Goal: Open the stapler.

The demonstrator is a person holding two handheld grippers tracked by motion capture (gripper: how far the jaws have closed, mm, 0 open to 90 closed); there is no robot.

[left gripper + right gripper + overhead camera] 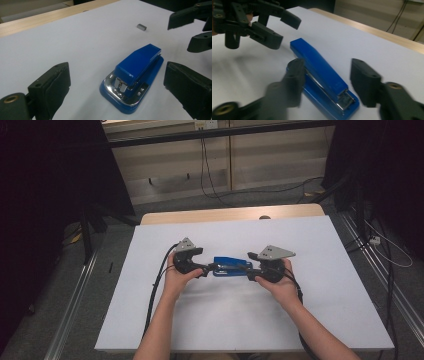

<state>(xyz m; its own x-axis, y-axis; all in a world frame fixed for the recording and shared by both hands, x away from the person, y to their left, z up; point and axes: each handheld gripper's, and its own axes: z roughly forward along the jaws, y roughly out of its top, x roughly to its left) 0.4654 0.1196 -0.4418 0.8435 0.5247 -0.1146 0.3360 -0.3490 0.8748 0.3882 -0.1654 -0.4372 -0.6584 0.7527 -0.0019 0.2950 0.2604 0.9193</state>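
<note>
I had a blue stapler (231, 266) lying flat near the middle of the white sheet (320, 315) that covered the table, its long axis running side to side, roughly parallel to the sheet's near edge, between my two hands. My left gripper (212, 266) came at its metal mouth end, and in the left gripper view (117, 82) the jaws stood wide, one on each flank of that end, with bare sheet between each pad and the stapler's sides. My right gripper (247, 266) came at the opposite end; in the right gripper view (327, 82) its jaws straddled the body at a middling width, the near one blurred and close against the blue base (312, 97), though I could not tell whether it pressed there, and the other stood clear of it. A small strip of staples (141, 27) lay on the sheet well beyond the stapler, toward the far edge. I judged both hands about equally near, so the next closing depended on squeezing across the short width, not along the length.
</note>
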